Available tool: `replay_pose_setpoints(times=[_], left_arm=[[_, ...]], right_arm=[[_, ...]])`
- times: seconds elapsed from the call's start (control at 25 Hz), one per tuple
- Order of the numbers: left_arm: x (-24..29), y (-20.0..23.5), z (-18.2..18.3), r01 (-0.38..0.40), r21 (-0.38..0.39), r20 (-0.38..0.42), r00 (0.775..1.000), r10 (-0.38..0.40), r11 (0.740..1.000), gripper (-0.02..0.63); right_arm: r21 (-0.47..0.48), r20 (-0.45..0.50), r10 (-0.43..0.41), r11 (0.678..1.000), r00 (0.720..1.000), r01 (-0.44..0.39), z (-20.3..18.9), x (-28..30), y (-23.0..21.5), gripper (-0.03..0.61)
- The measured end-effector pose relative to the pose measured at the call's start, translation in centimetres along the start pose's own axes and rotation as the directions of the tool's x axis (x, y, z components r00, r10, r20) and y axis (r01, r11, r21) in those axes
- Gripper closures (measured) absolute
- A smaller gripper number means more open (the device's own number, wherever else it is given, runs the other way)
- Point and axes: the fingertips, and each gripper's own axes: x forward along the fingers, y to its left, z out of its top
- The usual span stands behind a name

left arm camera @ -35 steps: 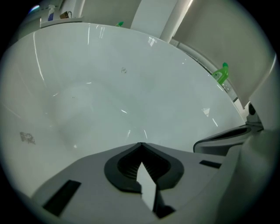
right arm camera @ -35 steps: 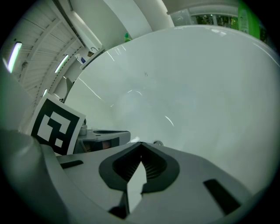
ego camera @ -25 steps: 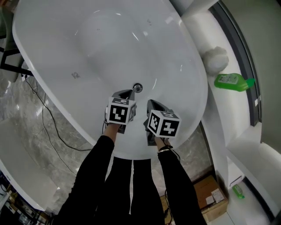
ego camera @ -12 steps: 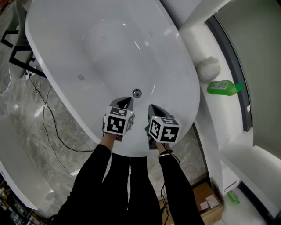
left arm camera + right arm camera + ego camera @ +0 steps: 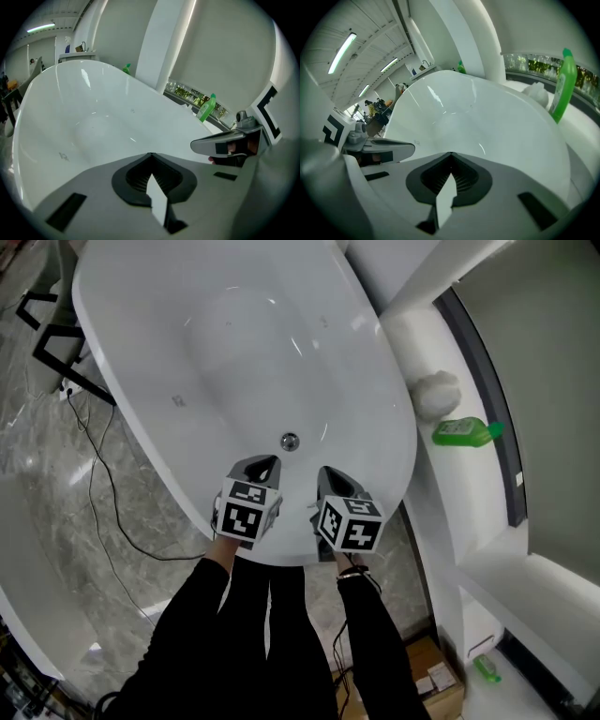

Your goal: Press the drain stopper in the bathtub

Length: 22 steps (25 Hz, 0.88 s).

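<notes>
White glossy oval bathtub (image 5: 216,343), smooth curved walls w/ light reflections. In it: a small round chrome drain stopper (image 5: 290,441) on the floor at the near end, plus a faint grey mark (image 5: 178,401) on the left wall. Stopper sits just ahead of both grippers, roughly btwn their tips, touching neither. Neither gripper view shows it.

Left gripper (image 5: 265,463), grey plastic w/ a black-and-white marker cube, hangs over the tub's near rim. In its own view the jaws are pressed together at the tip, nothing held. Right gripper (image 5: 325,471), same build, is just beside it. Its jaws are likewise closed tip to tip and empty. Each gripper shows at the edge of the other's view. Black sleeves (image 5: 202,615) run down to both.

Right of the tub is a white ledge (image 5: 412,343) along a dark curved window frame. On it stand a green plastic bottle (image 5: 461,432) and, near it, a white rounded lump (image 5: 434,393); can't tell what the lump is.

Left of the tub: grey marble-look floor (image 5: 56,484) w/ a thin black cable (image 5: 98,493) trailing across. Black metal stand (image 5: 56,338) at top left. Brown cardboard box (image 5: 427,676) and a second small green bottle (image 5: 486,668) at bottom right.
</notes>
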Motion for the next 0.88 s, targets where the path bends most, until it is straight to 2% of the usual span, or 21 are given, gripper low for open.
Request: replay_pose_setpoints(times=[0.24, 0.52, 0.88], left_arm=[[-1.3, -0.2, -0.4, -0.006, -0.017, 0.016, 1.0, 0.006, 1.0, 0.609], [-2.0, 0.1, -1.5, -0.019, -0.055, 0.016, 1.0, 0.02, 0.998, 0.609], [-2.4, 0.1, -1.1, -0.02, -0.069, 0.033, 0.999, 0.023, 0.997, 0.609]], right_arm=[[-0.033, -0.001, 0.008, 0.999, 1.0, -0.008, -0.5, -0.8, 0.2, 0.58], [-0.017, -0.012, 0.011, 1.0, 1.0, -0.012, -1.6, -0.9, 0.4, 0.58], [-0.026, -0.017, 0.019, 0.999, 1.0, -0.019, -2.0, -1.0, 1.1, 0.58]])
